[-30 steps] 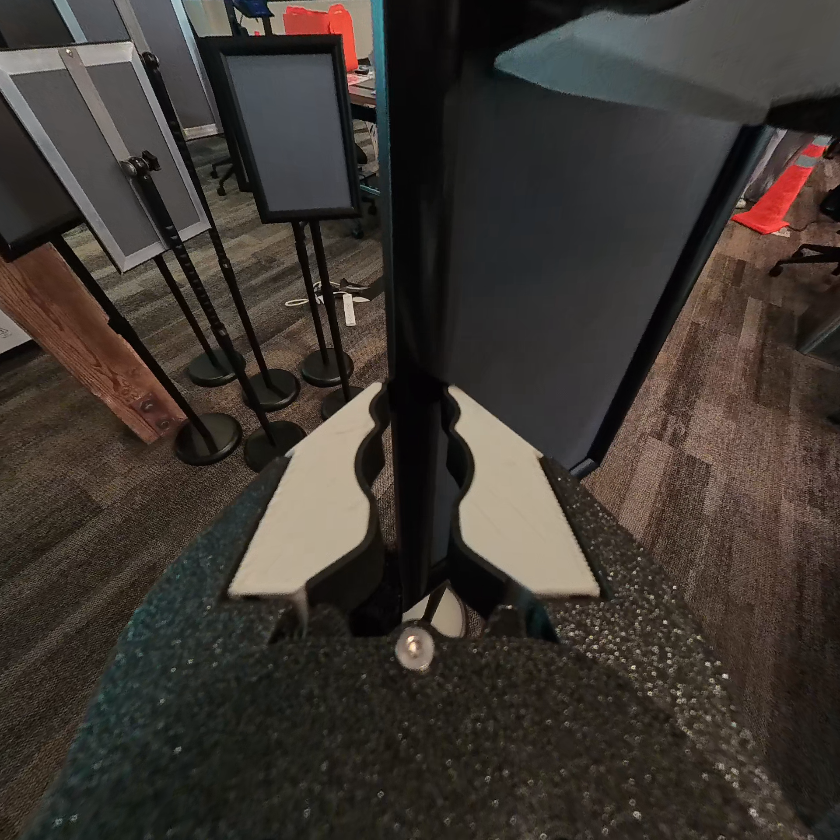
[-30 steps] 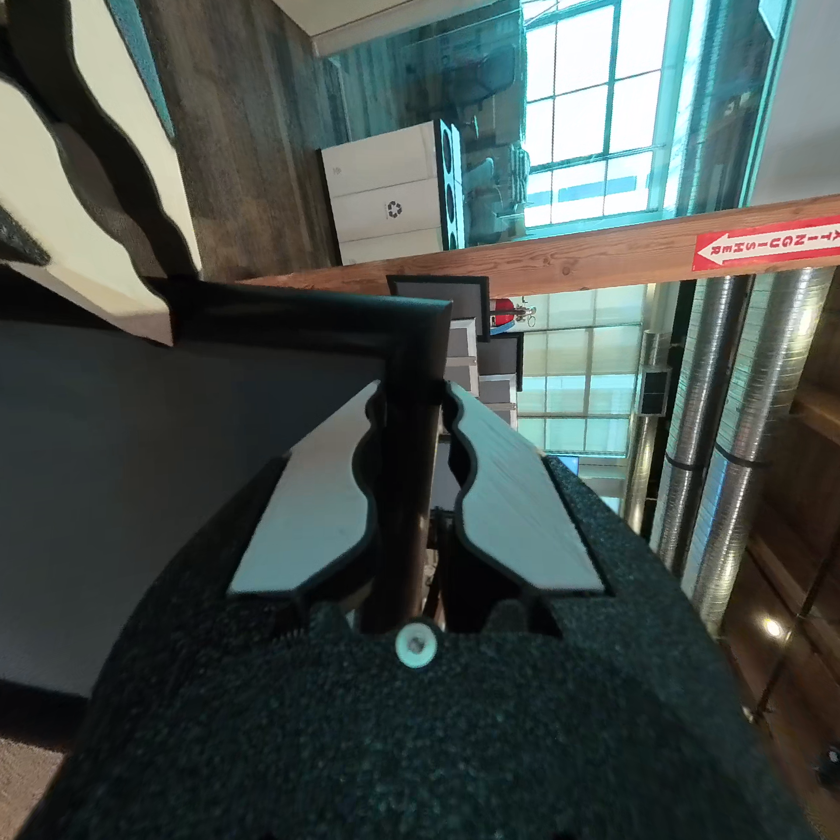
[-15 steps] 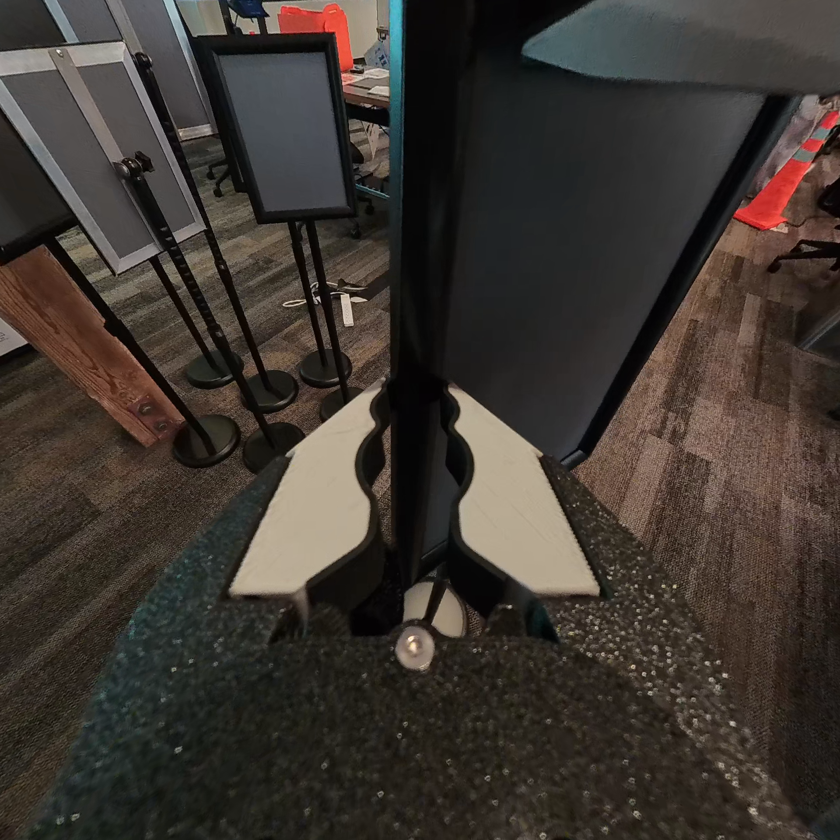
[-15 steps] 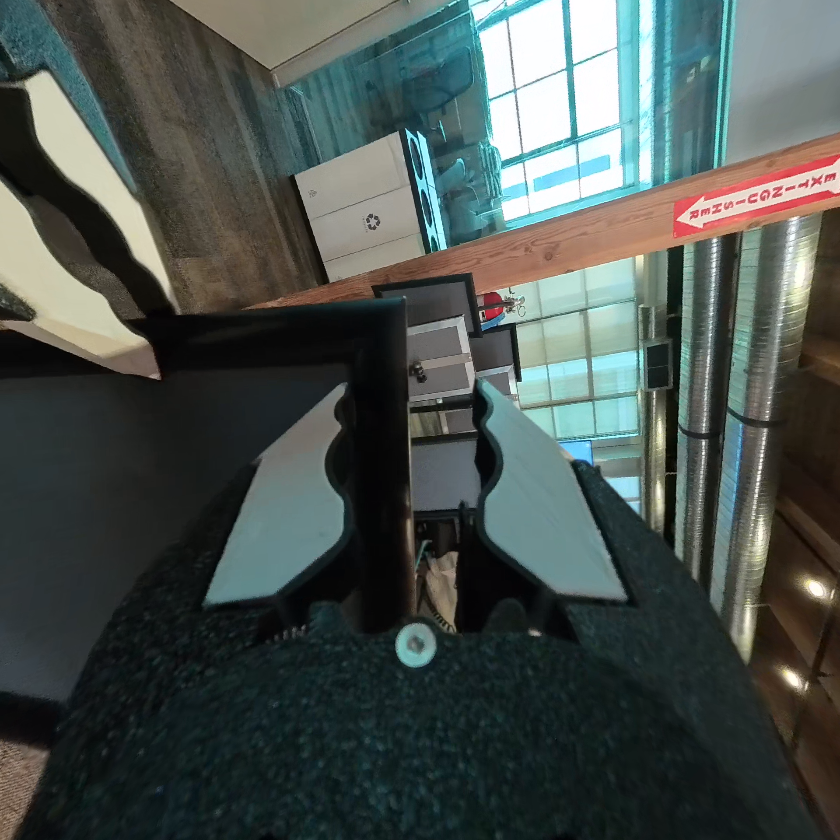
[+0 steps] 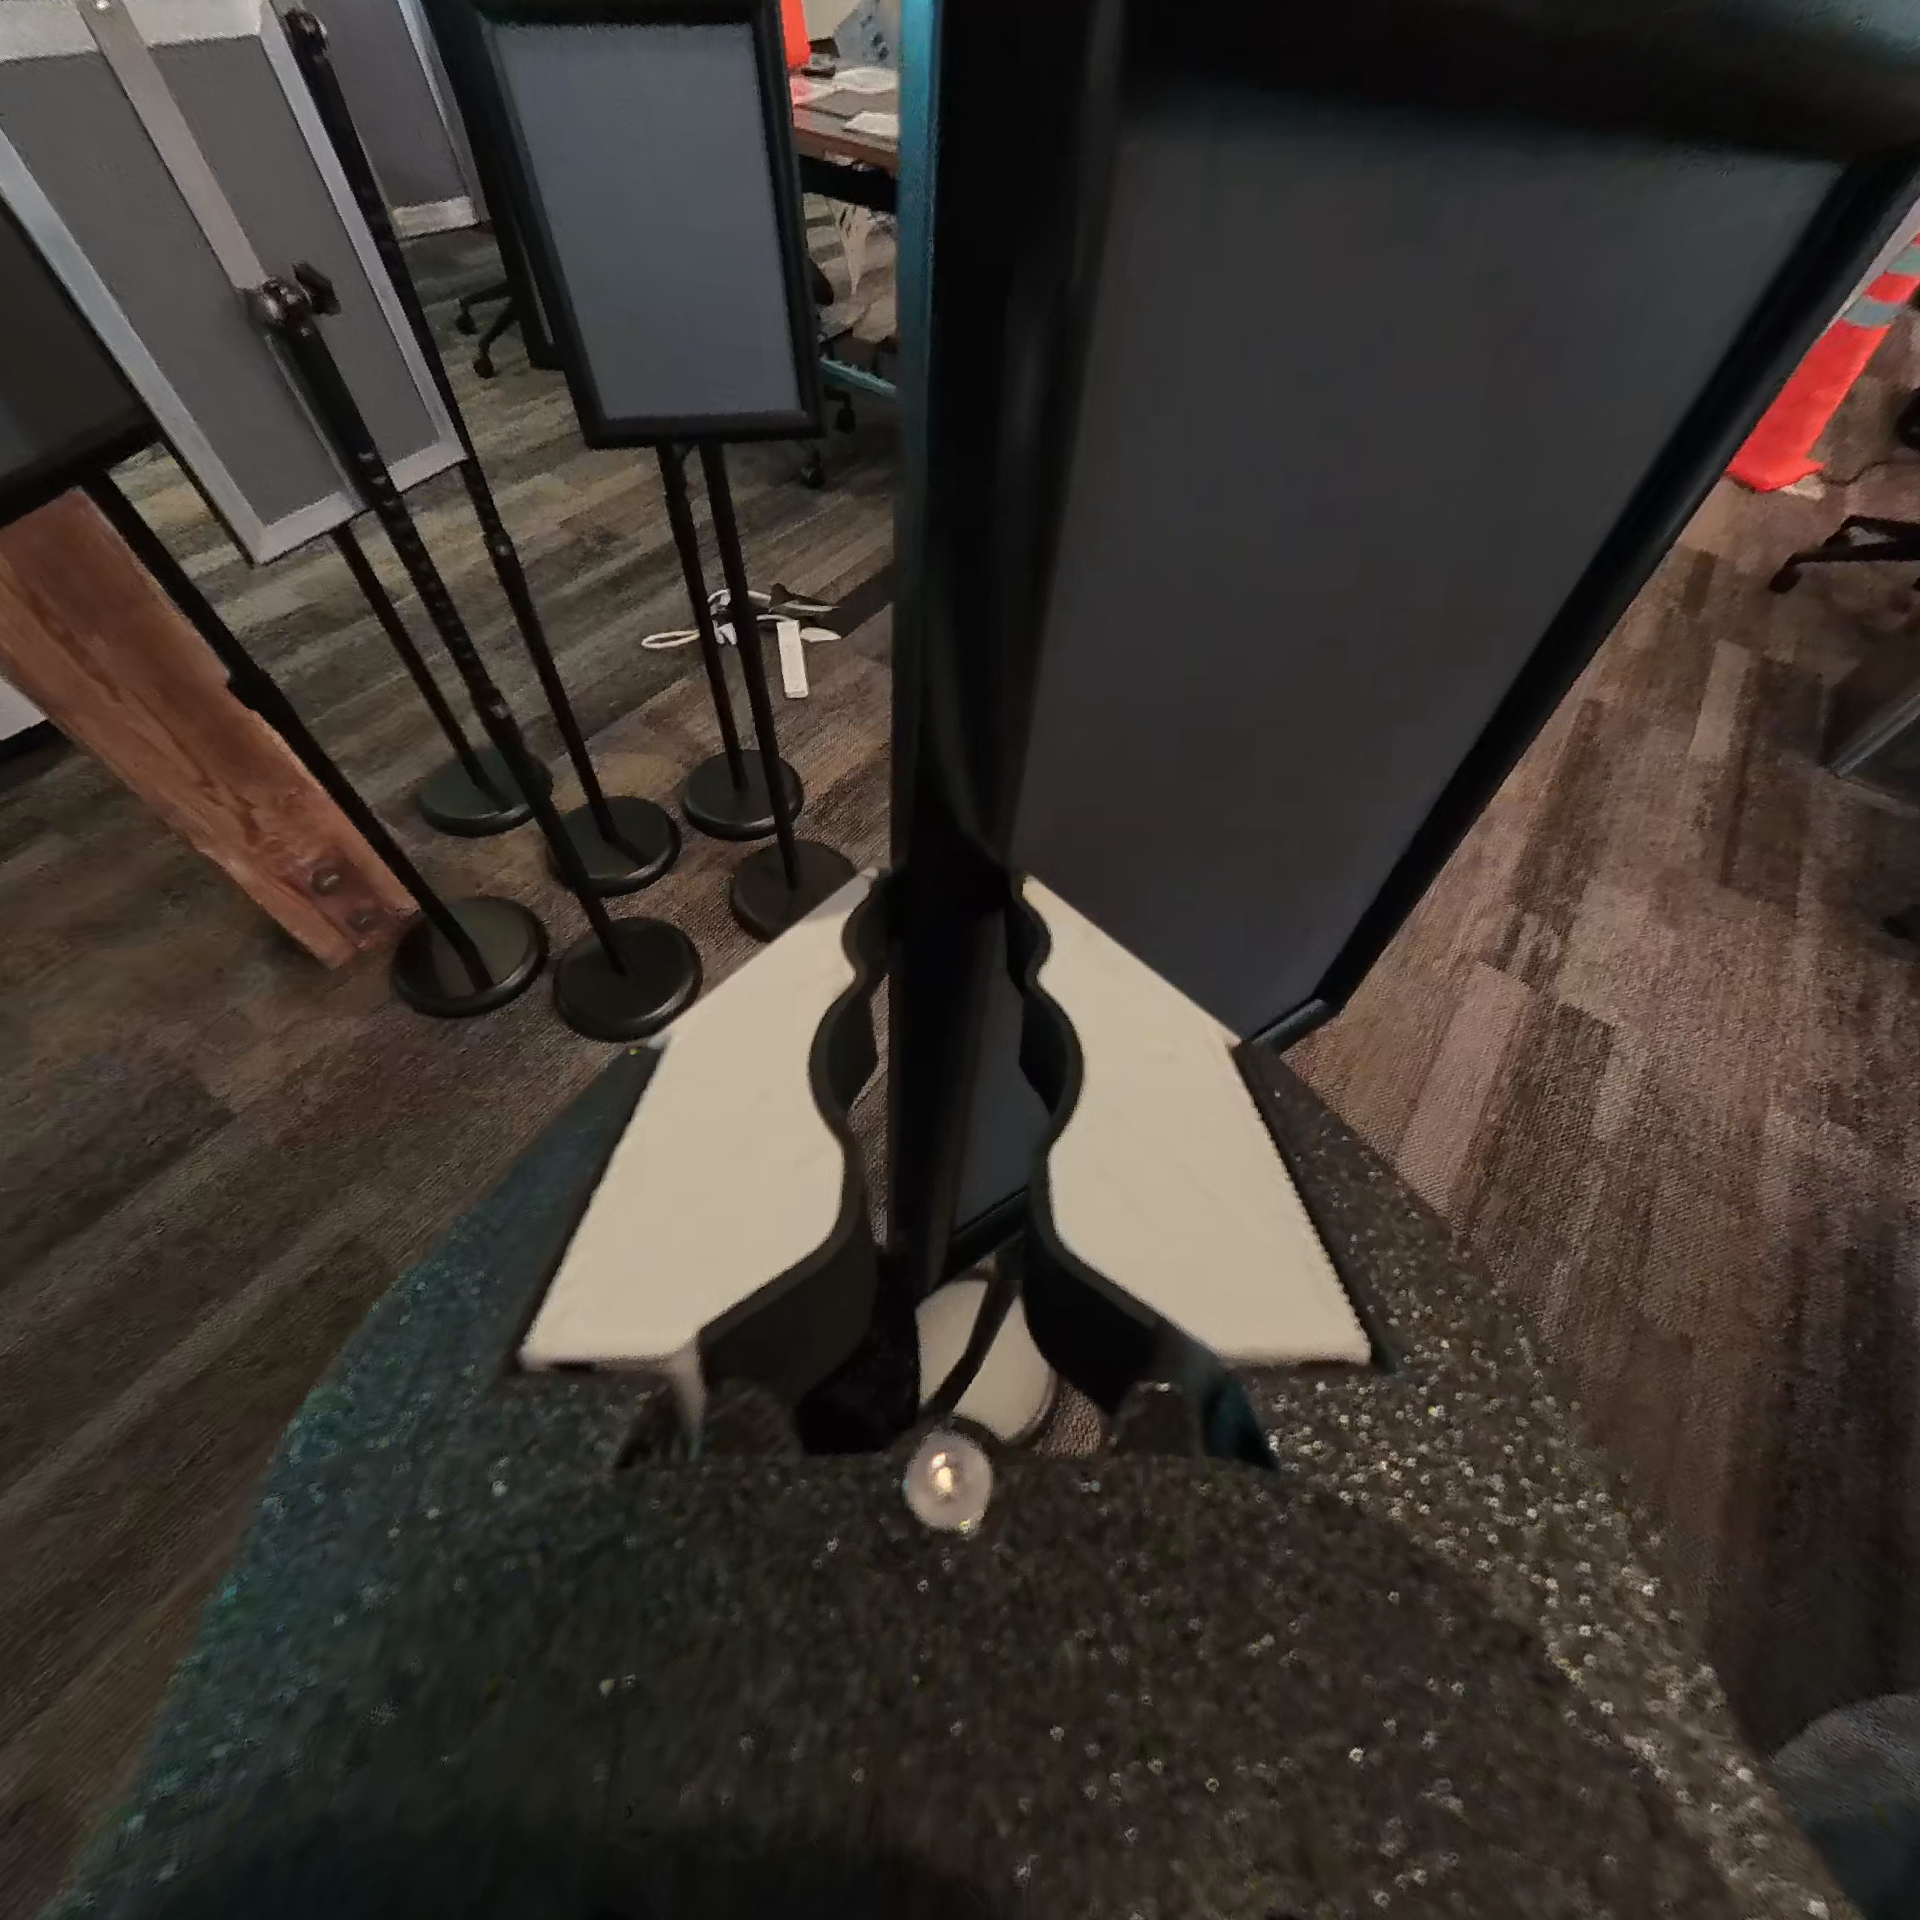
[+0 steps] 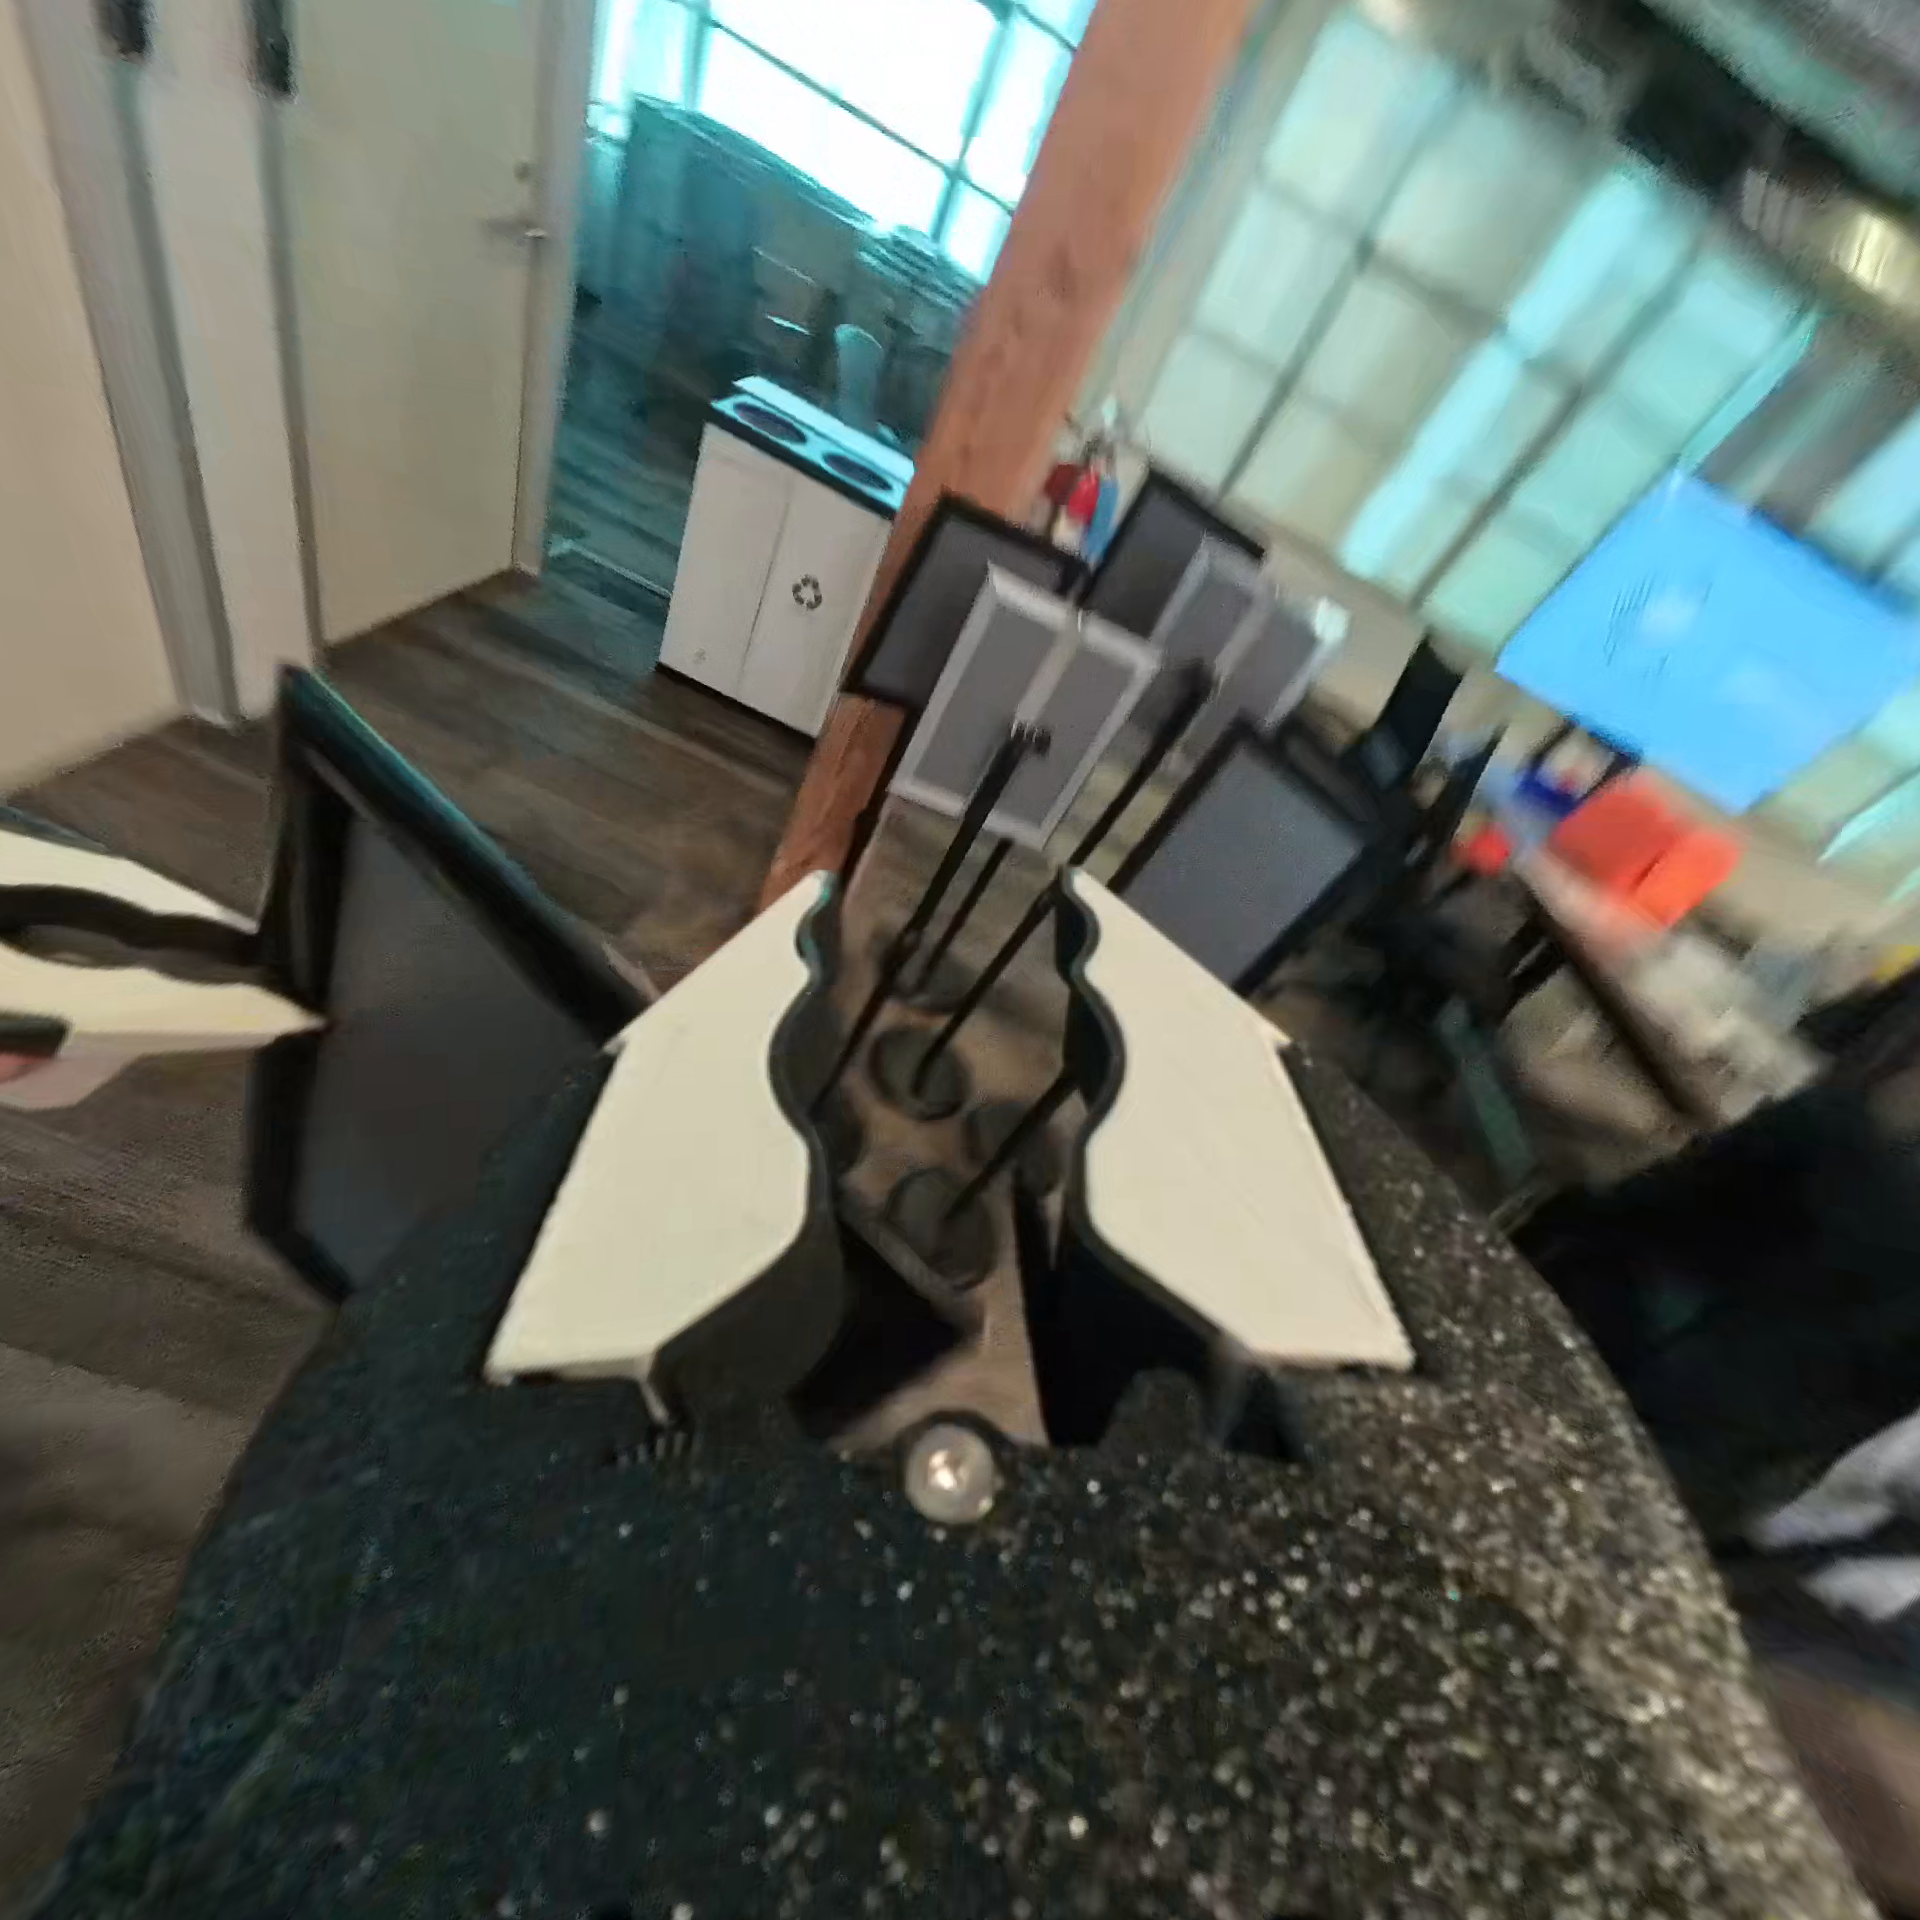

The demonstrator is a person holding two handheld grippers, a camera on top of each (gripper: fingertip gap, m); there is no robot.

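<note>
Black frame edge, is anything gripping it now? asks the first speaker.

Only one, the second answers. The left hand-held gripper (image 5: 953, 894) stays clamped on the near edge of the tall, black-framed, dark grey sign panel (image 5: 1351, 520), which stands upright over the brown carpet floor (image 5: 1610, 1039).

And the right one?

A second ago it pinched the same frame near a corner. Half a second ago its jaws had parted. Now the right hand-held gripper (image 6: 948, 888) has swung clear, wide open and empty, in a blurred view. The panel (image 6: 416, 1039) sits off to its left, with the left hand-held gripper (image 6: 125, 966) on it.

What lies ahead of it?

A cluster of grey sign holders on thin black poles with round bases (image 6: 1029, 717), beside a reddish wooden post (image 6: 997, 416). So the panel hangs on one grip alone.
</note>
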